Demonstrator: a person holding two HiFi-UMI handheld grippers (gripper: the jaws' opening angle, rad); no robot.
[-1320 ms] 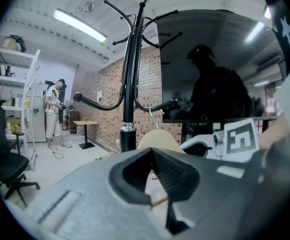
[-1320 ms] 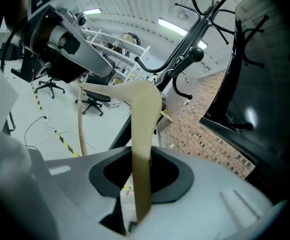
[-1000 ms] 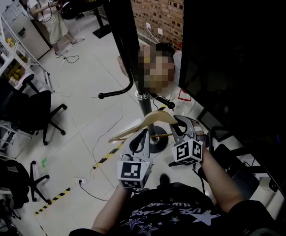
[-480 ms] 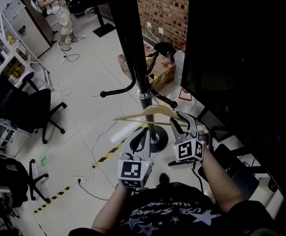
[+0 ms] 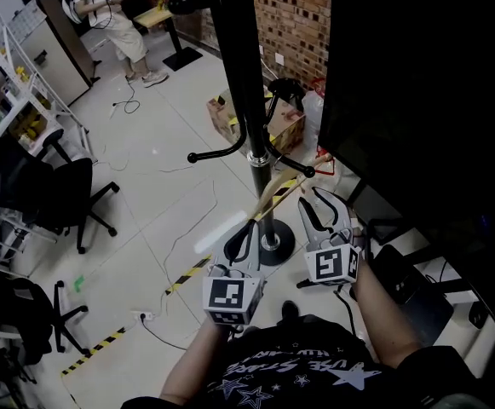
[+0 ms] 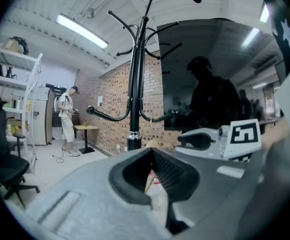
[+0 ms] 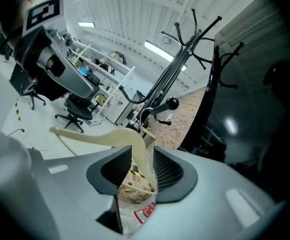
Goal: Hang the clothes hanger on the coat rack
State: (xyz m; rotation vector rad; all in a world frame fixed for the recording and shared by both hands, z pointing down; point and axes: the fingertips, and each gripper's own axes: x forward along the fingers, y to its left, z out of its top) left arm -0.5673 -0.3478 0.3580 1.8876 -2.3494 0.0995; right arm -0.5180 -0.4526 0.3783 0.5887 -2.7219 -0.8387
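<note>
The hanger [image 5: 277, 196] has tipped up, our right gripper [image 7: 139, 159] just opening wide around it, so we keep the left gripper [image 6: 152, 159] pinched on it.

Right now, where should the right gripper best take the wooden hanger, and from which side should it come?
Probably the flat arm just below the middle bend of the wooden hanger, approached from the person's side, as the right gripper is placed: that thin arm runs between its just-opened jaws, while the left gripper grips the near end.

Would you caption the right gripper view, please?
Right tongs, just opening, straddle the pale wooden hanger; black coat rack beyond.
</note>
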